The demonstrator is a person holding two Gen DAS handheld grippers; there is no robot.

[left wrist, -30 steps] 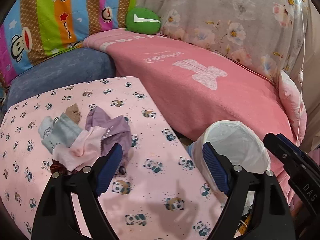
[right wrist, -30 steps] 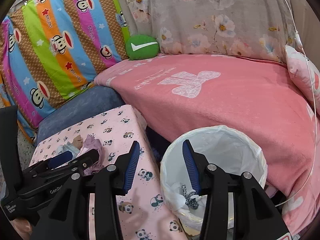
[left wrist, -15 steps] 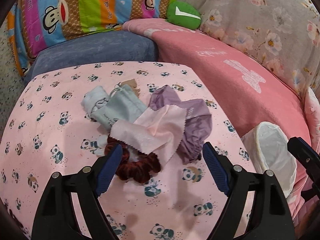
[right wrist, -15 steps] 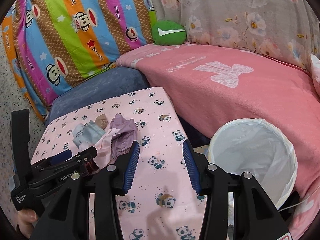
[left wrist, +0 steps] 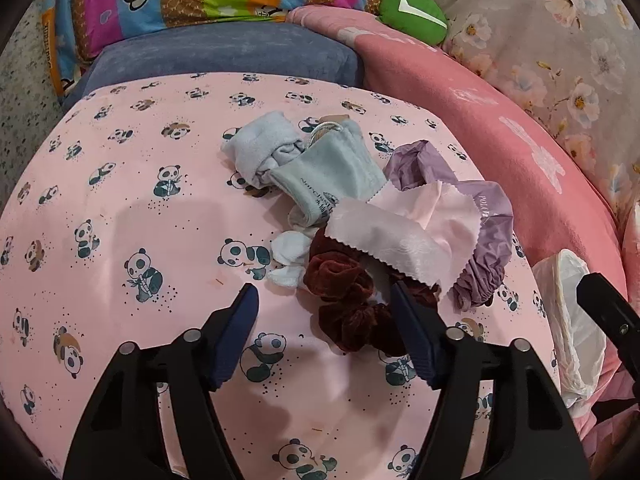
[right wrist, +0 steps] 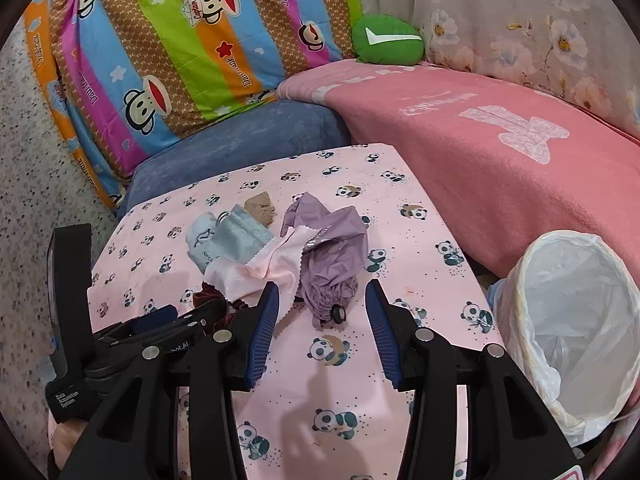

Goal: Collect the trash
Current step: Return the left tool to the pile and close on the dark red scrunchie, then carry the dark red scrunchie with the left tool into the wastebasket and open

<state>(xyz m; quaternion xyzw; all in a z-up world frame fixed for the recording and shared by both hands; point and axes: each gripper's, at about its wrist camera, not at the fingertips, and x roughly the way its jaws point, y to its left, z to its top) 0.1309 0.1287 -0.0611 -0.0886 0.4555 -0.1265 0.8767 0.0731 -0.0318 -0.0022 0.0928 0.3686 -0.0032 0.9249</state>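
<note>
A heap of cloth scraps lies on the pink panda-print table (left wrist: 120, 208). It holds a dark red scrunchie (left wrist: 344, 300), a pale pink cloth (left wrist: 408, 232), a purple cover (left wrist: 484, 240), a grey-blue pouch (left wrist: 336, 176) and a light blue sock (left wrist: 264, 148). My left gripper (left wrist: 324, 300) is open, its fingers on either side of the scrunchie, just above the table. My right gripper (right wrist: 322, 300) is open and empty, close to the purple cover (right wrist: 332, 256). A white-lined bin (right wrist: 576, 320) stands to the right of the table.
A pink blanket (right wrist: 500, 152) covers the sofa behind the table, with a green cushion (right wrist: 386, 40) and a striped monkey-print pillow (right wrist: 180, 48). A blue cushion (left wrist: 224, 56) lies behind the table. The left gripper's body (right wrist: 132, 340) shows at lower left in the right wrist view.
Both grippers have swung left from the bin toward the cloth heap. The left gripper has dropped close, and the scrunchie now sits between its open fingers.
</note>
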